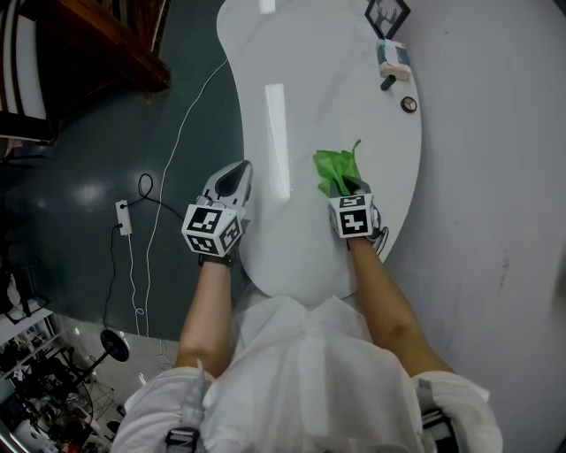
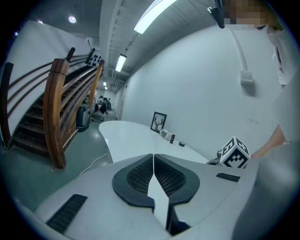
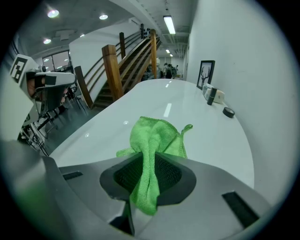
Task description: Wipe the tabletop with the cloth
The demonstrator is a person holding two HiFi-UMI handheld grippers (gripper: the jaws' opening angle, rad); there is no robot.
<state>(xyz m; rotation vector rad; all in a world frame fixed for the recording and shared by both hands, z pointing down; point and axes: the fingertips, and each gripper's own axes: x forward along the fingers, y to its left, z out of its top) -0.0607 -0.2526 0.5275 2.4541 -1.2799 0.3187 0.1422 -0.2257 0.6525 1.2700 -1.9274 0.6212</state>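
A green cloth [image 1: 339, 170] [image 3: 152, 140] lies bunched on the white tabletop [image 1: 292, 53] [image 3: 159, 101], near its right edge. My right gripper [image 1: 347, 189] [image 3: 151, 164] is shut on the cloth, a fold of which runs back between the jaws. My left gripper [image 1: 235, 180] [image 2: 153, 157] hangs at the table's left edge, over the dark floor, with its jaws pressed together and nothing between them. From the left gripper view the marker cube [image 2: 234, 153] of the right gripper shows at the right.
At the table's far end stand a framed picture [image 1: 387, 15] [image 3: 205, 73], a small box [image 1: 393, 59] [image 3: 213, 95] and a small round dark item [image 1: 408, 103] [image 3: 228, 112]. A white wall runs along the right. A cable [image 1: 168, 168] lies on the dark floor, with a wooden staircase [image 2: 61, 108] beyond.
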